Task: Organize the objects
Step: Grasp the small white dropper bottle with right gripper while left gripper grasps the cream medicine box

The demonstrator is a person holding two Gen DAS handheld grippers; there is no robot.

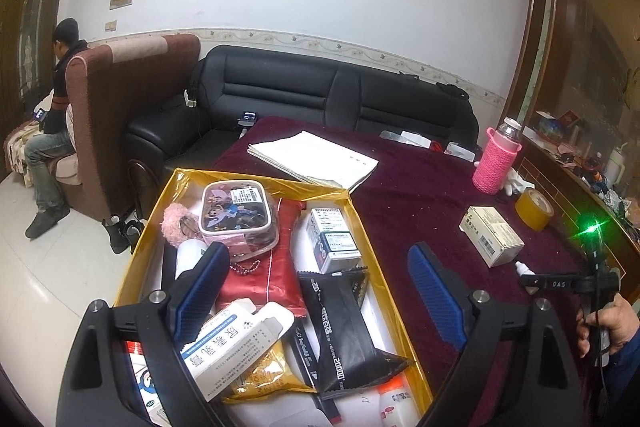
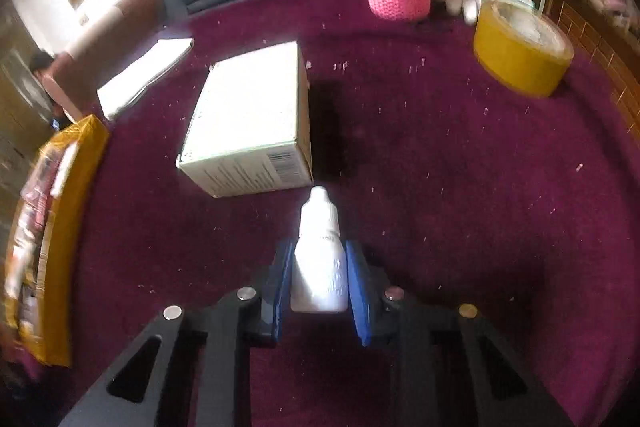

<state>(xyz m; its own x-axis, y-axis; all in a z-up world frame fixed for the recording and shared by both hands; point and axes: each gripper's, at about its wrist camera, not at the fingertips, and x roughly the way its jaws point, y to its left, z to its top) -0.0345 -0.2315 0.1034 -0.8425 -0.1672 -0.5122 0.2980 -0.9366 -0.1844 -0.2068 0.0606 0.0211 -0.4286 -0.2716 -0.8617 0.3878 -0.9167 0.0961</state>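
A small white dropper bottle (image 2: 318, 259) is clamped between the fingers of the right gripper (image 2: 320, 279), lying on the counter (image 2: 460, 187) just in front of a white box (image 2: 250, 115). The left gripper (image 1: 320, 287) is held with fingers spread wide above the gold-lined box (image 1: 132, 259) left of the white box, nothing being gripped.
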